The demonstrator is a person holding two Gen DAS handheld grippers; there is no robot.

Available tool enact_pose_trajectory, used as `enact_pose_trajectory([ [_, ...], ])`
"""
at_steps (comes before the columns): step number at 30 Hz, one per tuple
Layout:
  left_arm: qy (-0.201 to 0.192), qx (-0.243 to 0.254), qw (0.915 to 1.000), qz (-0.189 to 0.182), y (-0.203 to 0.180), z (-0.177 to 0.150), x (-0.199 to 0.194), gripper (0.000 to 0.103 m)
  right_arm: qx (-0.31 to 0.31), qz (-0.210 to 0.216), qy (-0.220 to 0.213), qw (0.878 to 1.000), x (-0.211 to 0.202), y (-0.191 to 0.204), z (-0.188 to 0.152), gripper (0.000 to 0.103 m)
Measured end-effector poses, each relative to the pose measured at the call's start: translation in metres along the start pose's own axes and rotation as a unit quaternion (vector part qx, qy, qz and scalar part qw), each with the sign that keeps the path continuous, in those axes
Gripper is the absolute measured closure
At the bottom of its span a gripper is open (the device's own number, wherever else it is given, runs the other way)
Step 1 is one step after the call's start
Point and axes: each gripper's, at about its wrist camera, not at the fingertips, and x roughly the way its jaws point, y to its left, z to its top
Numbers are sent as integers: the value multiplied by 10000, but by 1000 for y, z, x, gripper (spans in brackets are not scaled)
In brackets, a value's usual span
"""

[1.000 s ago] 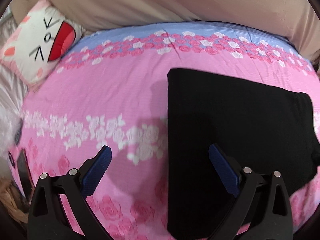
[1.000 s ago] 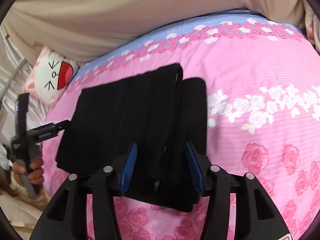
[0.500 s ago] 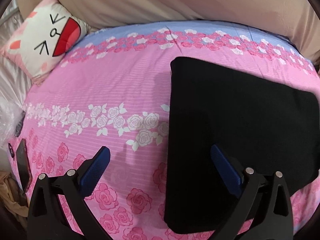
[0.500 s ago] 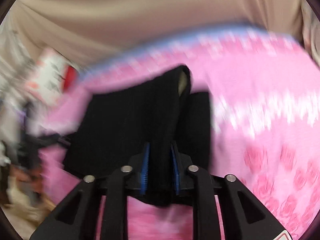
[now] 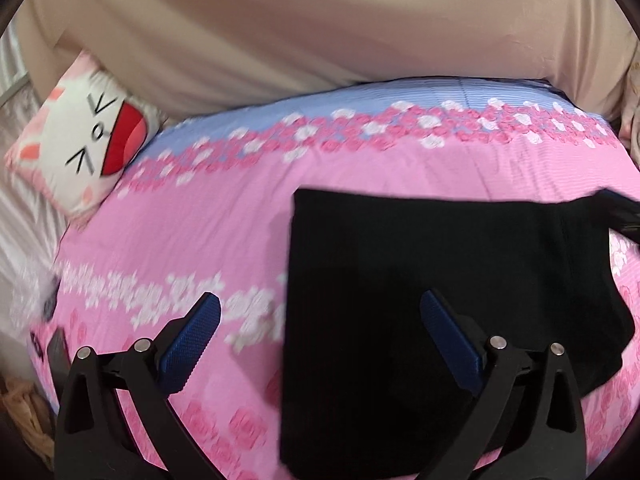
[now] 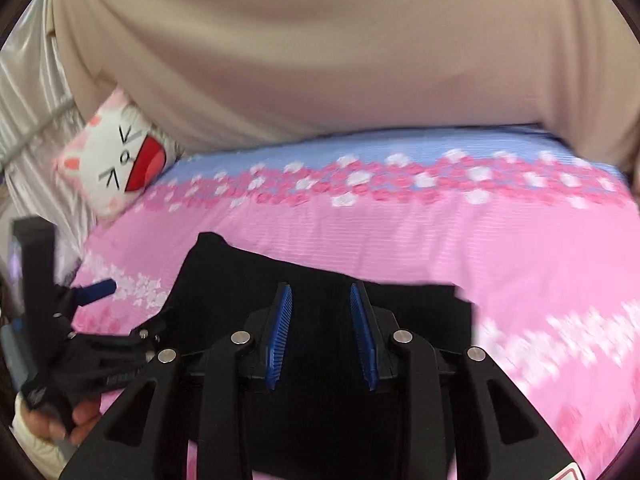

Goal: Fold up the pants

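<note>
Black pants (image 5: 440,248), folded into a dark slab, lie on the pink rose bedspread (image 5: 200,220); their right end rises off the bed. My left gripper (image 5: 320,298) hovers open above the pants' left edge, one blue pad over the bedspread and one over the cloth, holding nothing. My right gripper (image 6: 320,287) has a thick fold of the pants (image 6: 224,276) filling the gap between its blue pads, and its jaws are opening slightly. In the right wrist view a hand (image 6: 60,420) holds the left gripper, whose blue fingertip (image 6: 98,289) shows at the left.
A white cat-face pillow (image 5: 88,148) leans at the bed's far left corner. Beige cloth (image 5: 320,40) hangs behind the bed. A dark phone-like object (image 5: 56,348) lies at the bed's left edge. Silvery fabric (image 6: 28,92) hangs on the left.
The right gripper closed on a fold at the pants' right end and carried it up and over the rest. Its pads now stand slightly wider. The left gripper drew back and rose, still open.
</note>
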Motion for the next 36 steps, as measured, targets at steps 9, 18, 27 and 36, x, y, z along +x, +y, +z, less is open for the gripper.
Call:
enact_pose_trajectory([
  [9, 492, -37, 9988, -69, -11, 7, 51, 5, 868, -141, 273, 9957, 34, -56, -4, 95],
  [18, 657, -264, 9970, -318, 1, -2, 35, 5, 589, 136, -63, 9982, -56, -23, -62, 94],
  [27, 840, 34, 9933, -790, 1, -63, -4, 5, 686, 46, 387, 9969, -55, -37, -117, 99],
  [36, 1145, -819, 9734, -1808, 41, -73, 4, 5, 935, 188, 170, 9953, -81, -51, -116, 85],
])
